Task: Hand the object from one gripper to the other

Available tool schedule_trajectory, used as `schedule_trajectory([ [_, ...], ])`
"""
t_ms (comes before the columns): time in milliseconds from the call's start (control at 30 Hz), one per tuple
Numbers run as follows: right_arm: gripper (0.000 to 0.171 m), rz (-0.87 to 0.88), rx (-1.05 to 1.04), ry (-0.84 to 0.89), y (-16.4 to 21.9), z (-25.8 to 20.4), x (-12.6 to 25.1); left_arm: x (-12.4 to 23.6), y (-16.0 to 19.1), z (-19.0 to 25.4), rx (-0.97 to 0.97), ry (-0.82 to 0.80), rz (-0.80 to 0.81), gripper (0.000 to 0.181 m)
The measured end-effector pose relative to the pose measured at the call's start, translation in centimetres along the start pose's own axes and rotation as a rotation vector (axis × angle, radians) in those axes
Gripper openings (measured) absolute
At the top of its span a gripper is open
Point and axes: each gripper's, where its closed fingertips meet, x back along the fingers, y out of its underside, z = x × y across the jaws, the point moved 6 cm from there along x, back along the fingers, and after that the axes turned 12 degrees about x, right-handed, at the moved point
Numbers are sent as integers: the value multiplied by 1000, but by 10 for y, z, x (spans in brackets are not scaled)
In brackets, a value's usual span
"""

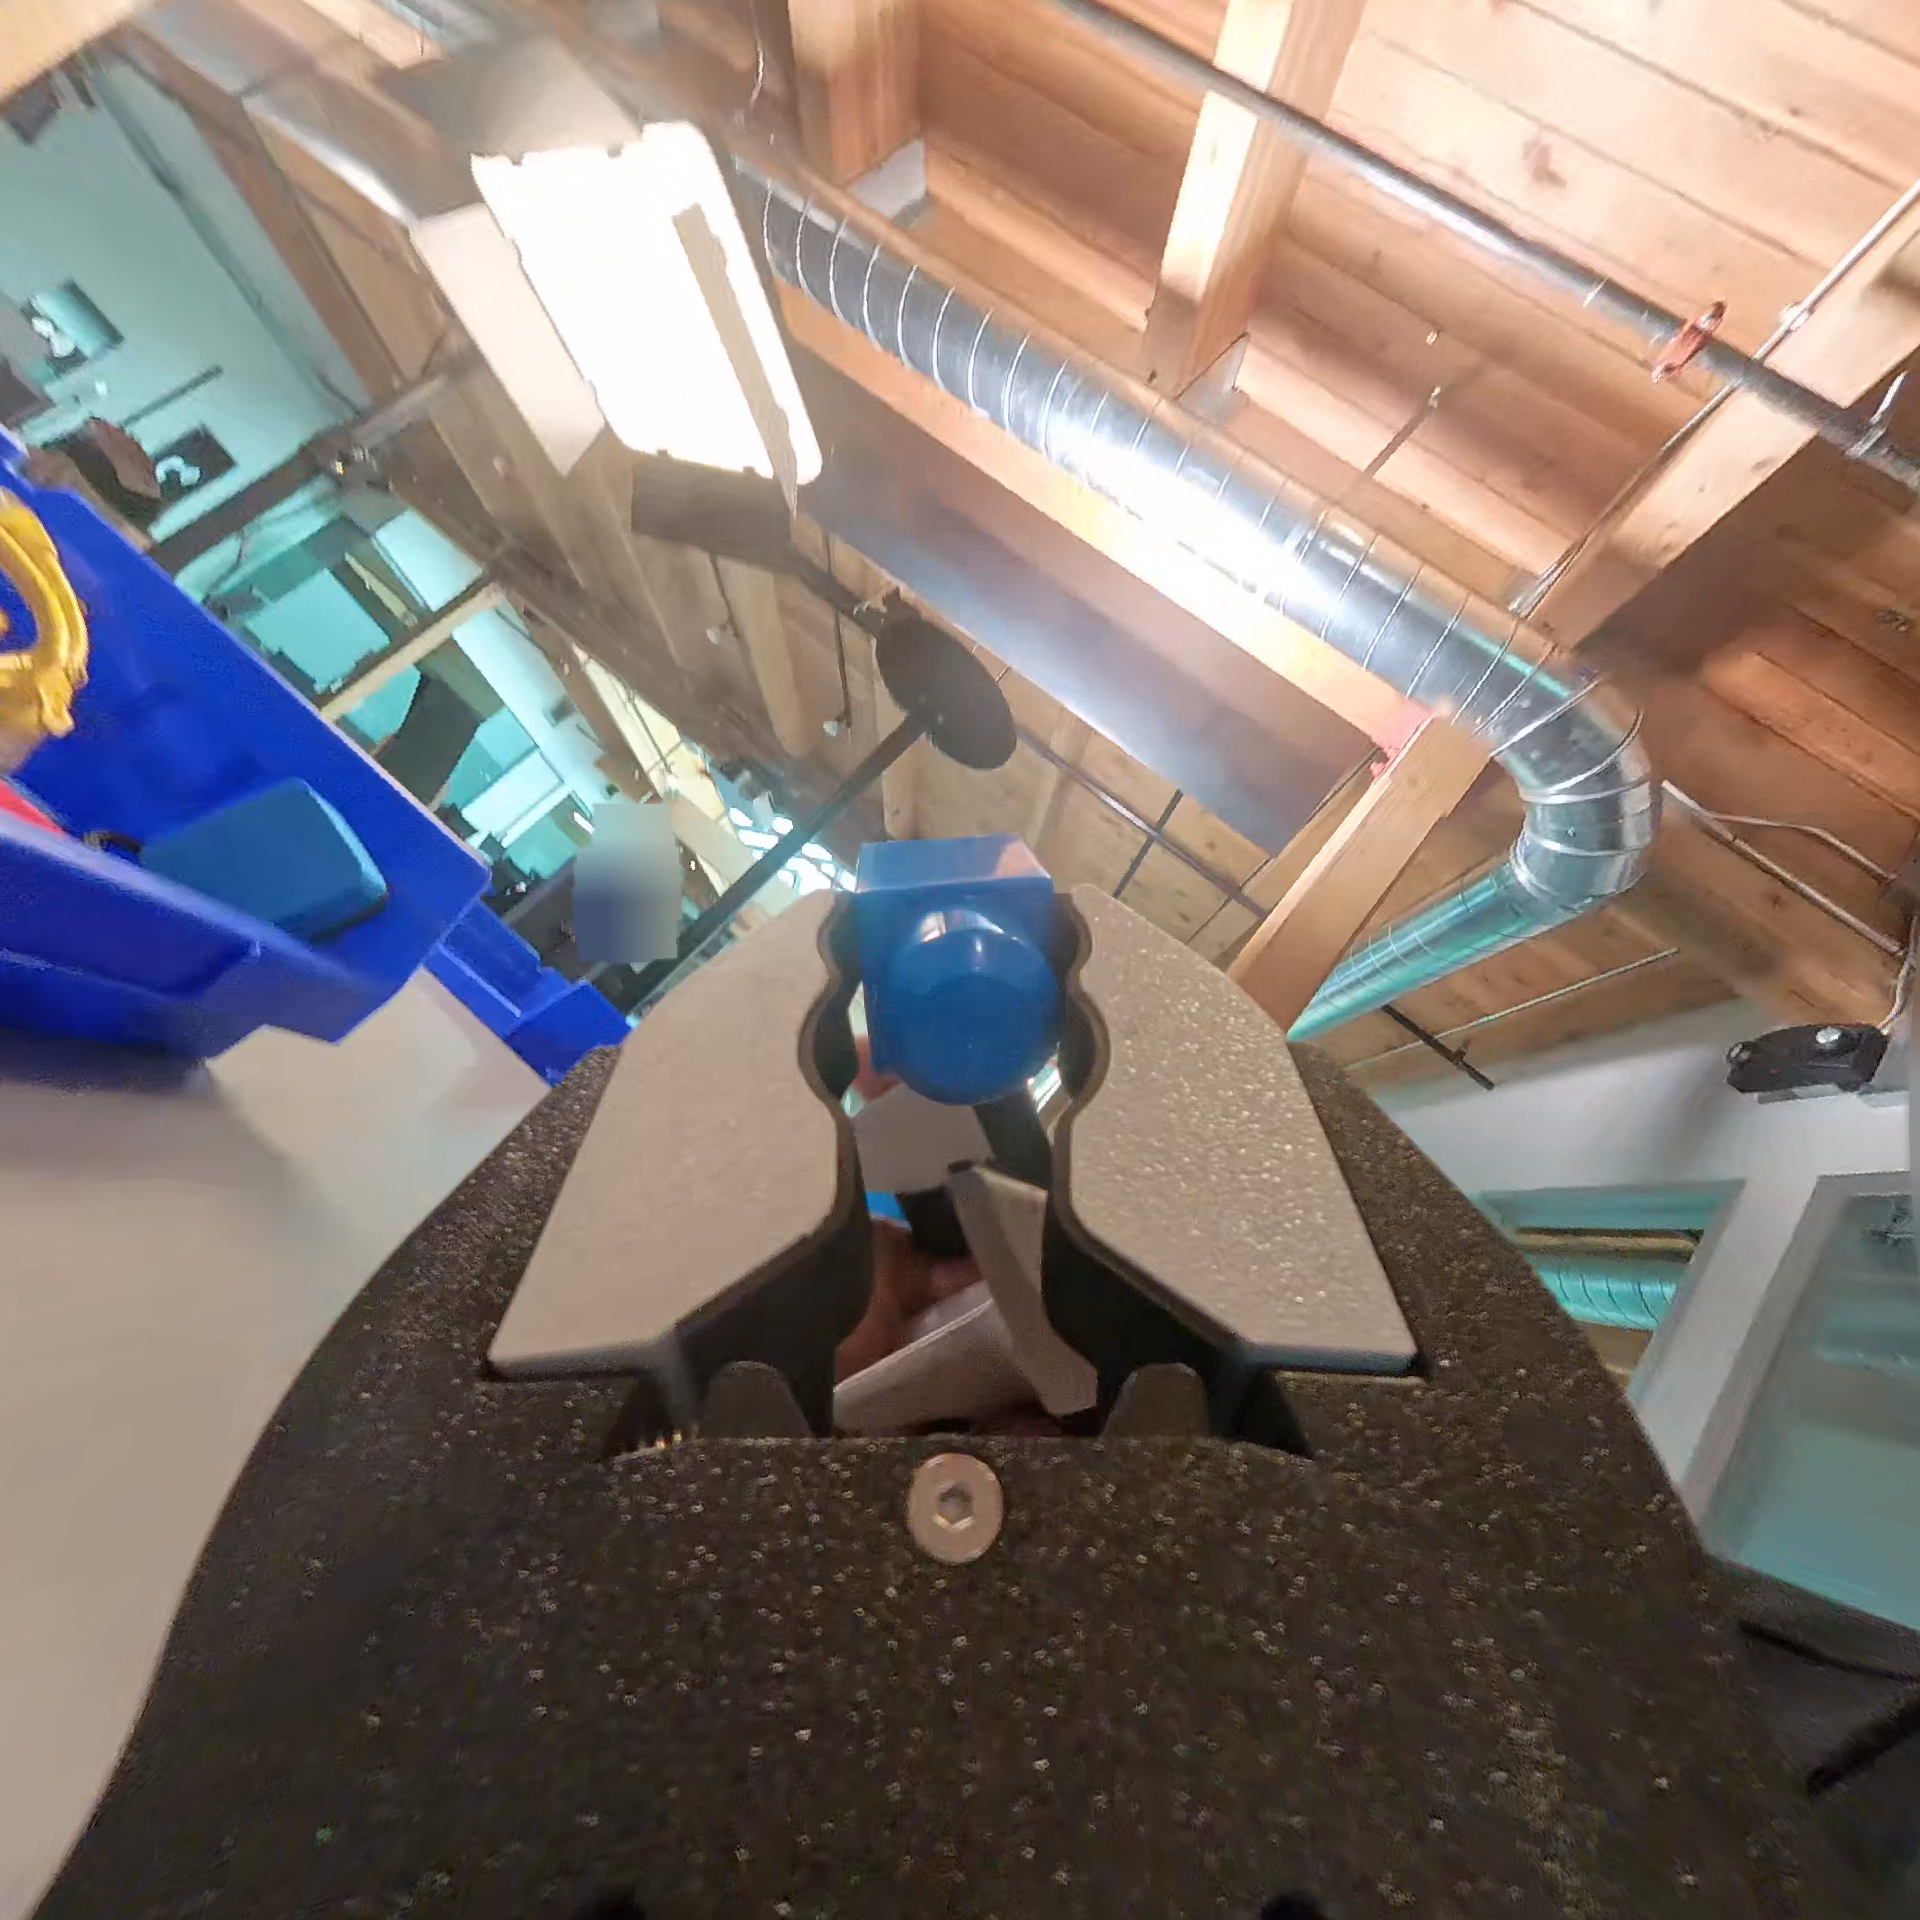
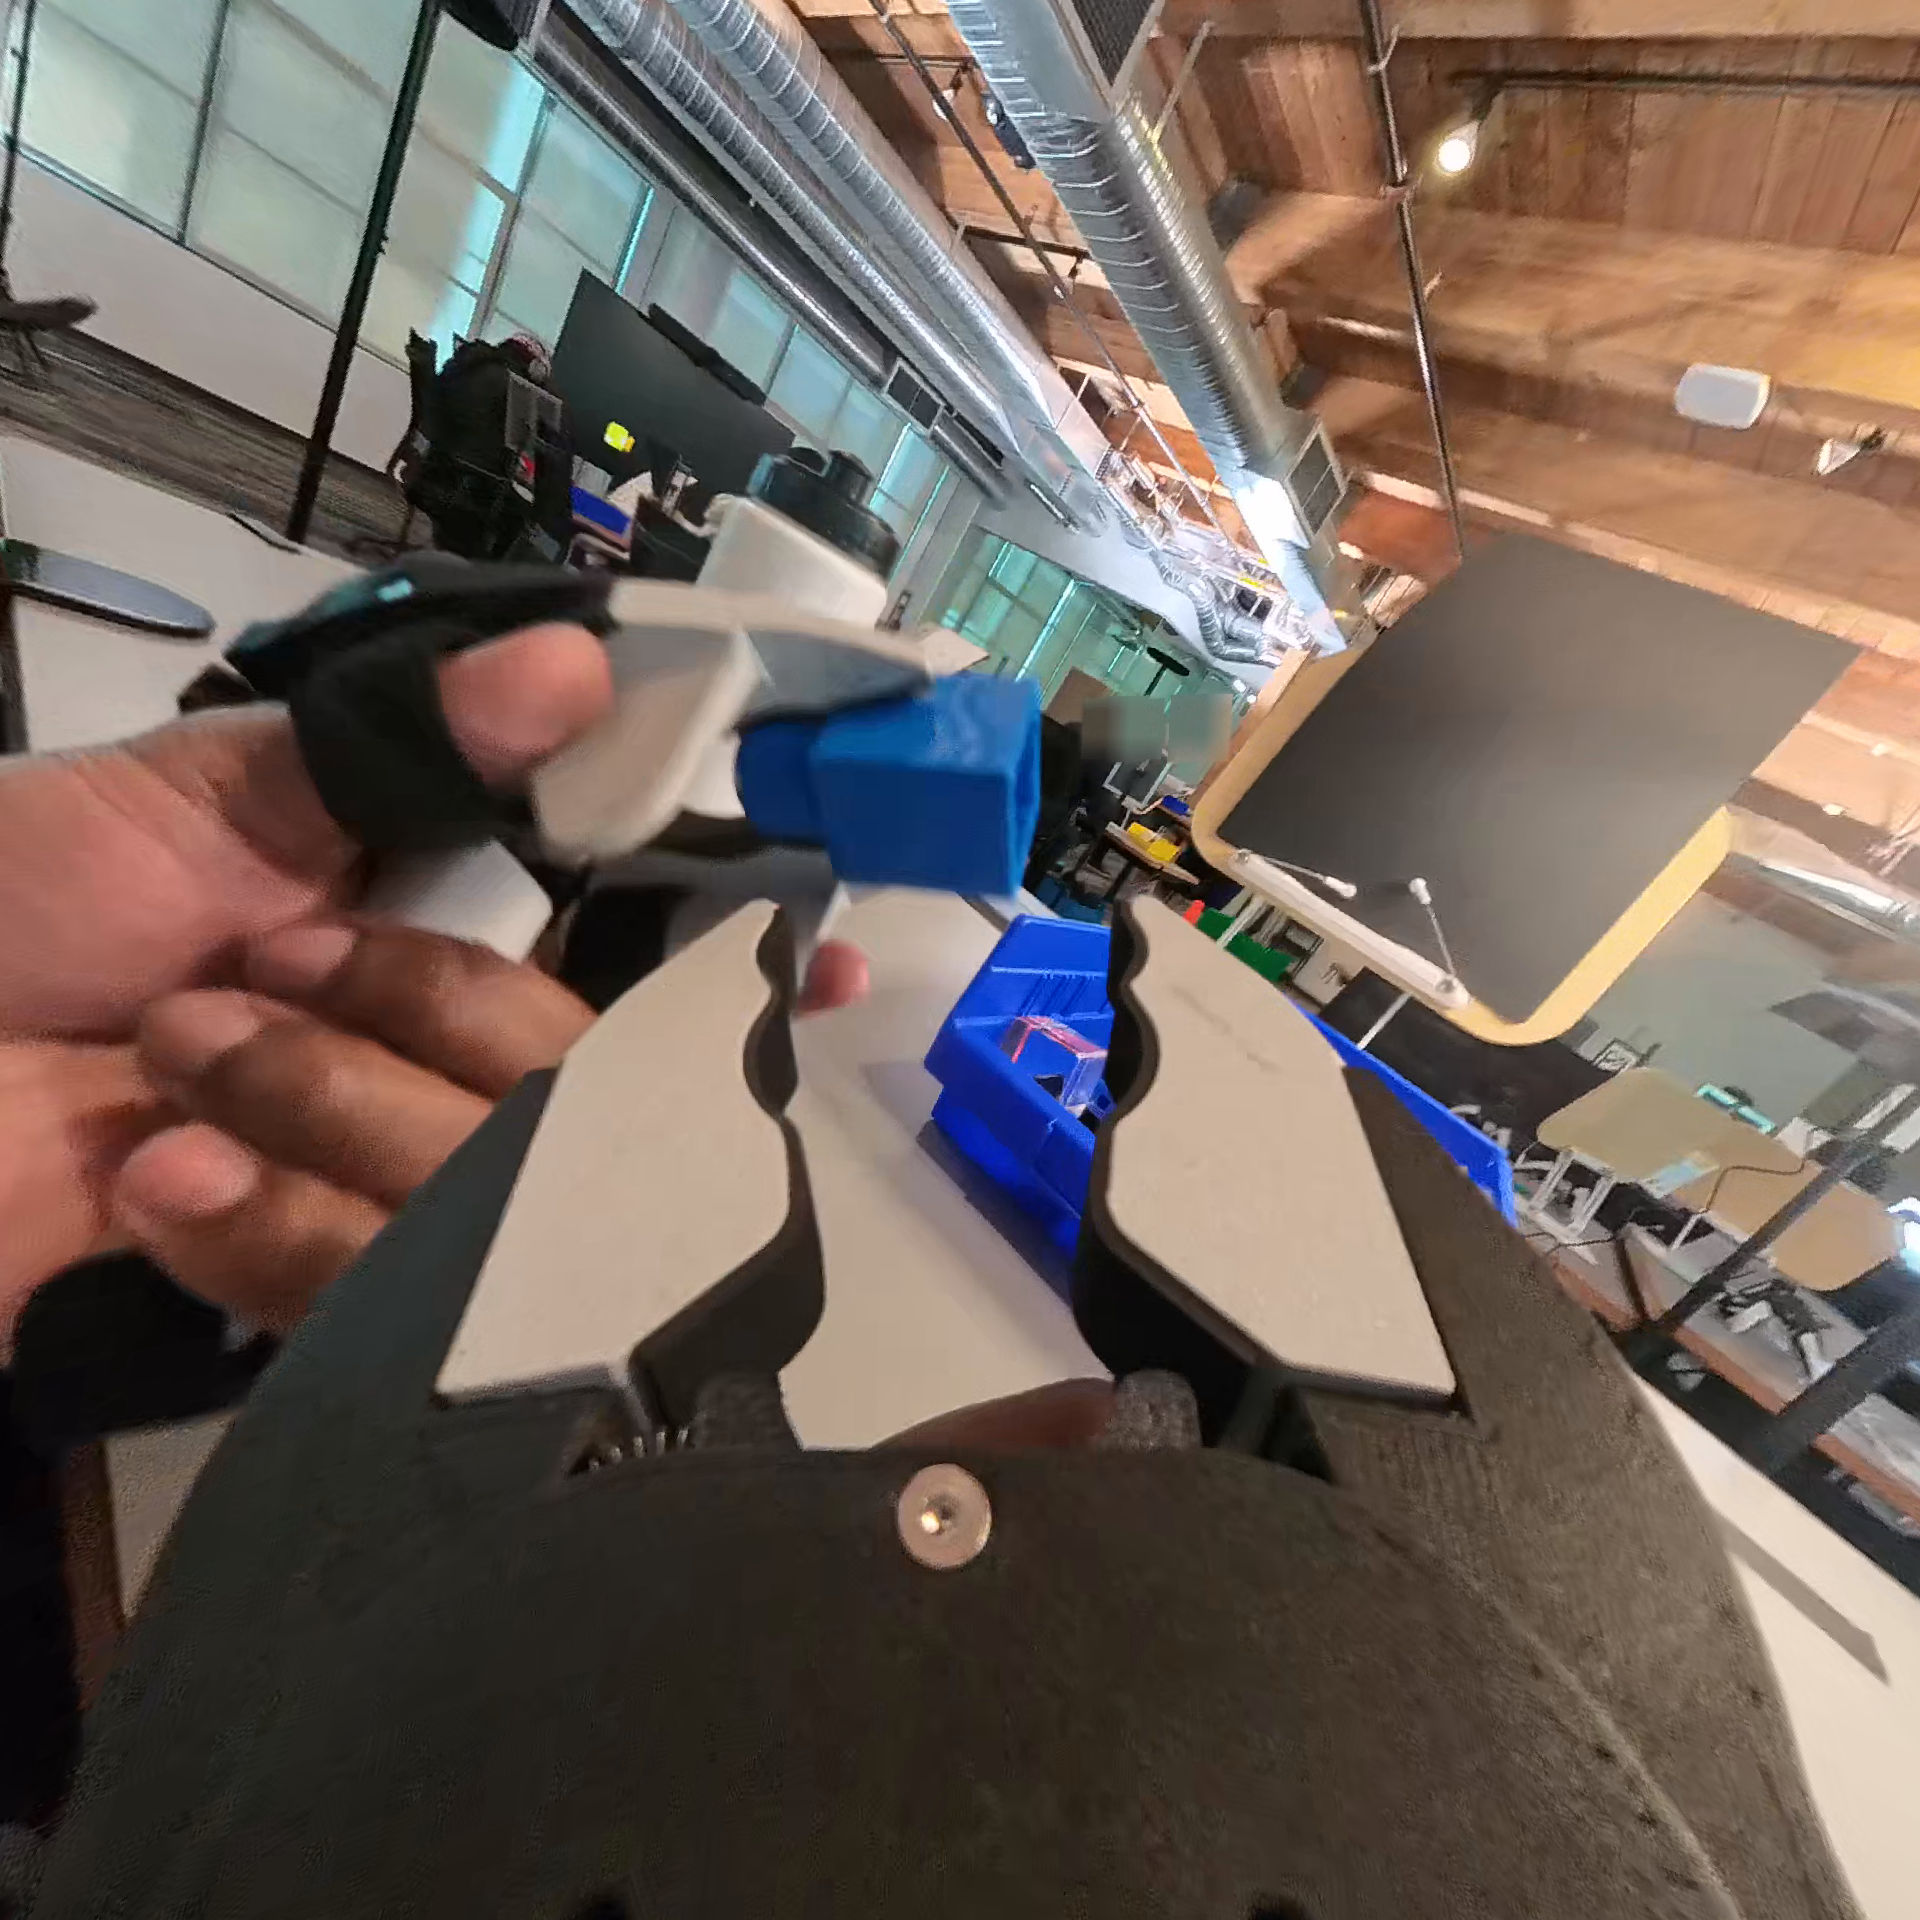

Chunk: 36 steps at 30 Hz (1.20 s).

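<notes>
My left gripper [image 1: 951, 914] is tilted up towards the ceiling and is shut on a blue block [image 1: 961, 956] with a round knob facing the camera. In the right wrist view the same left gripper [image 2: 790, 707], held by a hand [image 2: 208, 883], grips the blue block [image 2: 925, 790] by its narrower end, so the square end sticks out to the right. My right gripper [image 2: 951, 935] is open and empty. Its fingertips sit just below the block without touching it. Part of the right gripper shows through the gap between the left fingers [image 1: 987, 1278].
A blue bin [image 1: 239, 790] holding a yellow thing [image 1: 36, 623] and other small parts stands on the white table [image 1: 156, 1299] at the left. It also shows in the right wrist view, where the blue bin [image 2: 1013, 1049] lies beyond the open fingers. Chairs, desks and a dark board [image 2: 1507, 769] stand farther off. My left and right fingertips are right by each other.
</notes>
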Motion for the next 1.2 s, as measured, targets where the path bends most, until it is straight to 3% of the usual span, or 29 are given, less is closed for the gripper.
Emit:
schedule_trajectory([
  [133, 48, 27, 34, 6, -4, -4, 2, -6, 20, -3, -21, -11, -81, 36],
  [267, 49, 49, 92, -21, -5, -1, 6, -8, 22, -1, -23, -17, -175, 37],
  [533, 47, 94, 131, -271, 2, 11, 22, -8, 33, -2, -111, -134, -522, 36],
  [700, 56, 108, 143, -96, -4, 14, 16, -8, 16, 1, 67, -13, -221, 36],
  [767, 61, 92, 160, -65, -4, 8, 12, -8, 15, -1, 94, 9, -178, 36],
  [900, 72, 46, 228, 3, -5, -1, 7, -12, 26, 0, 70, 9, -186, 36],
  [1200, 75, -1, 287, 57, 4, 8, 14, -17, 45, -7, 16, -35, -333, 36],
])
